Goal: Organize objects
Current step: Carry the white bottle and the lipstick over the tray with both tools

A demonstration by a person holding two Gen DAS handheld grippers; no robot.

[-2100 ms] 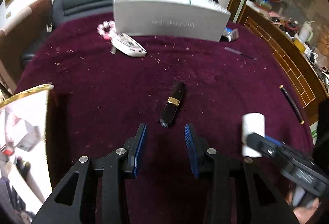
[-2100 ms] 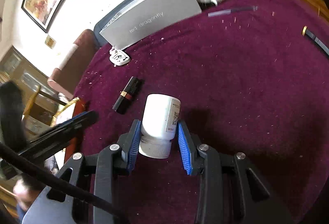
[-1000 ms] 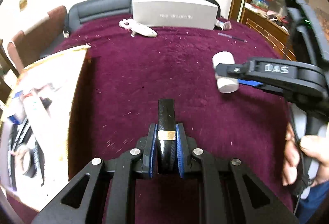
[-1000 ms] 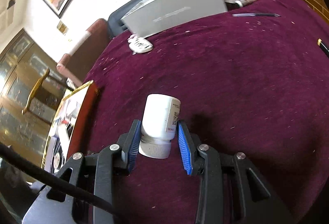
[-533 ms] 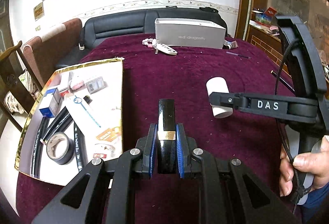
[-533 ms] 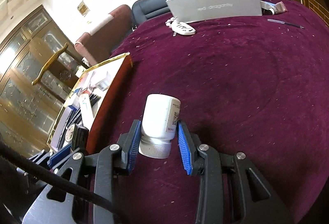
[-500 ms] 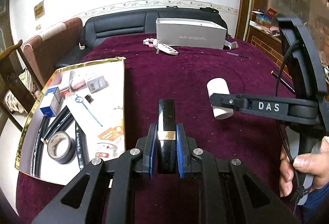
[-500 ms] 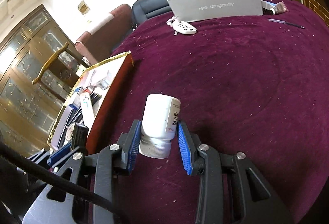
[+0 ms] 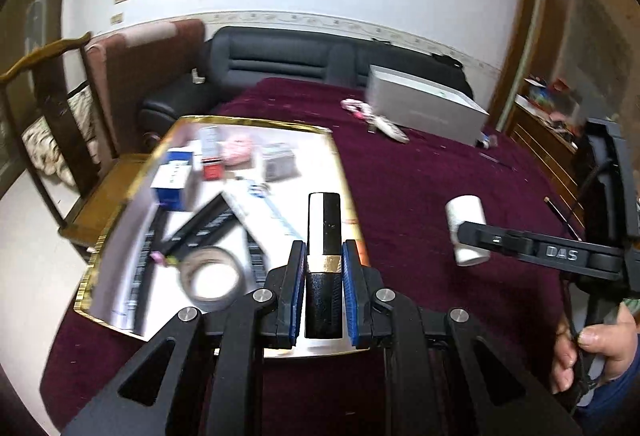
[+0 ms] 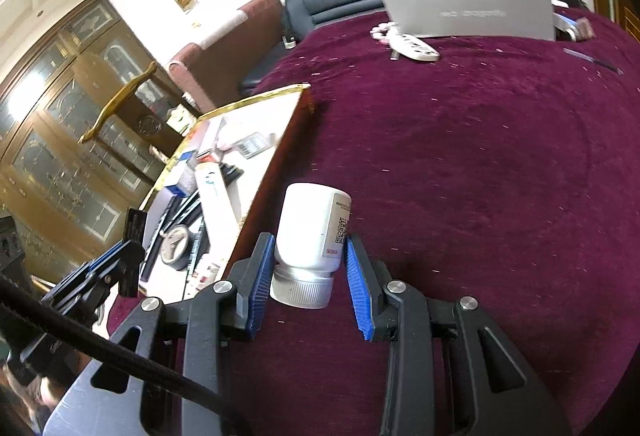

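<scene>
left hand-held gripper clamps black gold-banded lipstick; right hand-held gripper grips white bottle.

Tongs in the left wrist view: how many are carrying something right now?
2. The left tongs clamp a black lipstick tube over the tray; the right tongs grip a white bottle above the maroon cloth.

Even indoor light, glare on the white tray, motion blur over its contents, fisheye bending, dark vignetted corners
</scene>
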